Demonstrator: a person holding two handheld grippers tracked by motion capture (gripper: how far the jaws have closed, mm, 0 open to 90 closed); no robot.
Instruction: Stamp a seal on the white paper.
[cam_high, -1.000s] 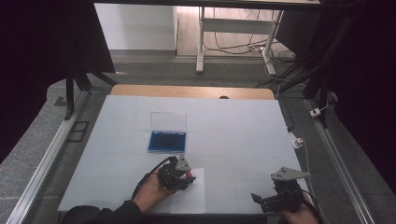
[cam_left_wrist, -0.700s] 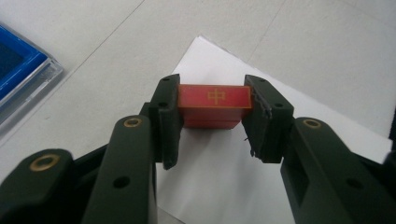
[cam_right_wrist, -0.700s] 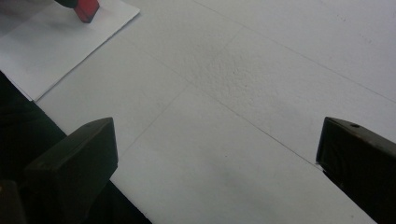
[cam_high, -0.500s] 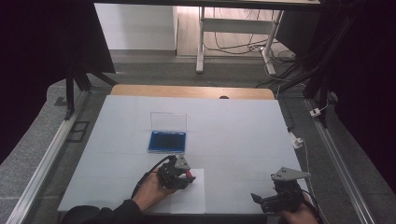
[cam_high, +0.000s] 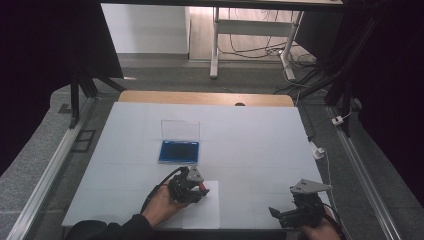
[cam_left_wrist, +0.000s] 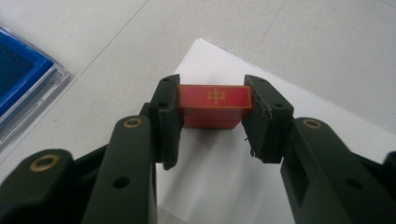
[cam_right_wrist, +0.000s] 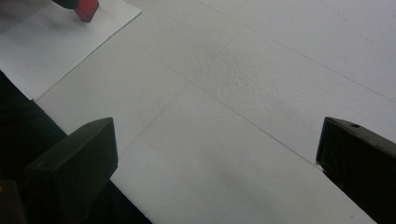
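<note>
My left gripper (cam_left_wrist: 212, 126) is shut on a red stamp block (cam_left_wrist: 214, 105) with a gold mark on its top face, held over a white sheet of paper (cam_left_wrist: 233, 177). In the high view the left gripper (cam_high: 197, 189) sits at the front of the table above the paper (cam_high: 202, 210), with the red stamp (cam_high: 202, 188) at its tip. My right gripper (cam_high: 277, 214) rests at the front right, open, its jaws wide apart over bare table in the right gripper view (cam_right_wrist: 217, 158). The red stamp (cam_right_wrist: 87, 9) shows there at the top left.
A blue ink pad case (cam_high: 179, 150) with its clear lid raised lies mid-table, behind the paper; its blue edge (cam_left_wrist: 18, 79) appears in the left gripper view. The white table top (cam_high: 250, 140) ends at a wooden strip at the back. Metal rails flank both sides.
</note>
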